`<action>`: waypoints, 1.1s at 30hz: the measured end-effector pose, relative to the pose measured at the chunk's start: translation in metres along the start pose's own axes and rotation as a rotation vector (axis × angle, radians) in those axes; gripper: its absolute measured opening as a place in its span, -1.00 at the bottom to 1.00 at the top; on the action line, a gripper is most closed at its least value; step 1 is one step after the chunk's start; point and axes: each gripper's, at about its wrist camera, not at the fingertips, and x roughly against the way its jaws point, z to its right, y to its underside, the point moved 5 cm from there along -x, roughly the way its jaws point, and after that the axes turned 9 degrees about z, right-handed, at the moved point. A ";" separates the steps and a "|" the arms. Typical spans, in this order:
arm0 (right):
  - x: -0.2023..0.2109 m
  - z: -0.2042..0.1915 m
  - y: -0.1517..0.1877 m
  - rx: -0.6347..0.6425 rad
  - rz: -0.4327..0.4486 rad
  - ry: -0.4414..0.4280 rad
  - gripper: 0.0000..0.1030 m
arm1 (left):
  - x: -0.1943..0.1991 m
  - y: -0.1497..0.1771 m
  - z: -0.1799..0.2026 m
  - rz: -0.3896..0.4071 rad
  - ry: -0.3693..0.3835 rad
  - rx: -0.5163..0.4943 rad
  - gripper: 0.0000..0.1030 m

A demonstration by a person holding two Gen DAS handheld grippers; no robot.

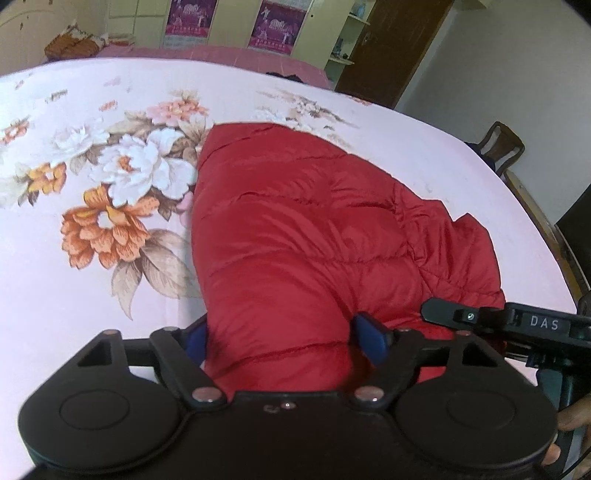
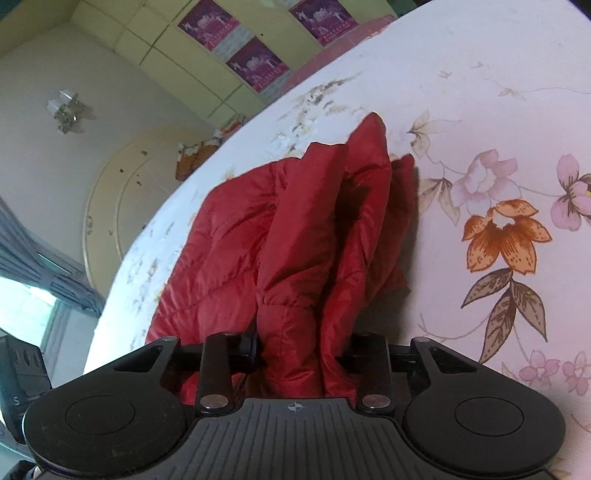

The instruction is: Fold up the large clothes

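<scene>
Together, both grippers clamp a red jacket (image 1: 303,229) on a floral sheet (image 1: 92,288). Left gripper (image 1: 286,338) pinches a thick fold of padding between its blue pads (image 1: 373,338), jaws held fairly wide by the bulk. Right gripper (image 2: 301,347) squeezes bunched layers, jaws likewise parted around them. Purple posters (image 1: 275,24) hang beyond.

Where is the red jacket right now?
The jacket lies bunched on the floral sheet, its near edge between both grippers' jaws, in both wrist views.
</scene>
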 end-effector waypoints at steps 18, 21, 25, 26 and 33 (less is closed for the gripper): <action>-0.039 -0.091 -0.013 0.027 0.028 -0.141 -0.37 | 0.052 -0.045 -0.054 0.117 -0.056 0.007 0.39; -0.063 -0.118 -0.008 0.038 0.024 -0.154 -0.37 | 0.061 -0.056 -0.086 0.137 -0.065 0.019 0.39; -0.101 -0.160 0.006 0.044 0.022 -0.161 -0.37 | 0.074 -0.072 -0.141 0.152 -0.065 0.042 0.39; -0.112 -0.172 0.010 0.044 0.023 -0.158 -0.37 | 0.076 -0.076 -0.155 0.153 -0.062 0.046 0.39; -0.201 -0.252 0.047 0.030 0.022 -0.157 -0.37 | 0.085 -0.108 -0.268 0.141 -0.065 0.069 0.39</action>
